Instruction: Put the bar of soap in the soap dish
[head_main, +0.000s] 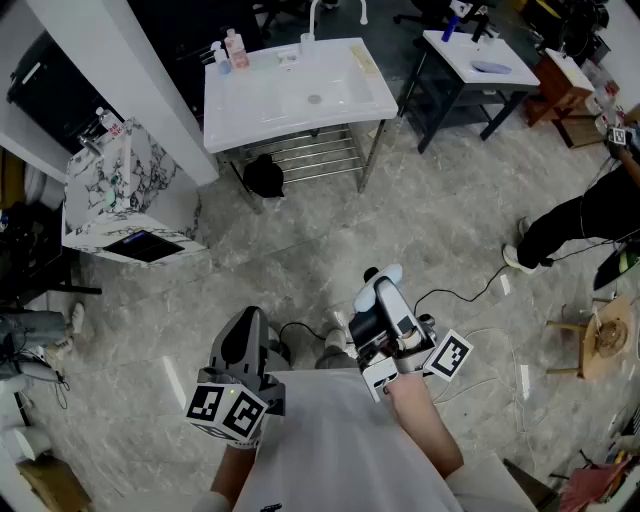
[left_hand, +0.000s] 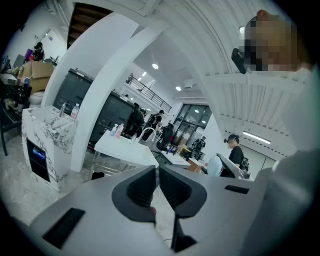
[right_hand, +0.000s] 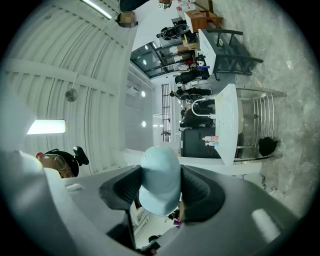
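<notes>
I hold my right gripper (head_main: 385, 300) out in front of my chest at the lower centre of the head view, its tip raised. Its fingers (right_hand: 200, 192) are clamped on the pale blue oval bar of soap (right_hand: 160, 177), one ribbed dark pad on each side, and the rounded, smooth end of the bar sticks out past them. My left gripper (head_main: 248, 322) sits lower and further left, close to my body and pointing forward. Its fingers (left_hand: 137, 190) are drawn together with only a thin slit between the pads, and nothing is in it.

The grey stone-patterned floor (head_main: 300, 260) lies between me and the furniture. A black cable (head_main: 455, 295) loops over the floor just right of my right hand. At the top centre is a white table with a sunken basin (head_main: 345, 105) on a chrome frame. It has a curved tap, and two small bottles (head_main: 230, 50) stand at its far left corner. At the upper right, a smaller white table on dark legs (head_main: 450, 50) carries a pale blue-grey oval dish (head_main: 490, 67), well apart from the soap. A marble-patterned white cabinet (head_main: 115, 185) stands at the left. A person in dark trousers (head_main: 585, 225) is at the right edge, above a round wooden stool (head_main: 605, 340).
</notes>
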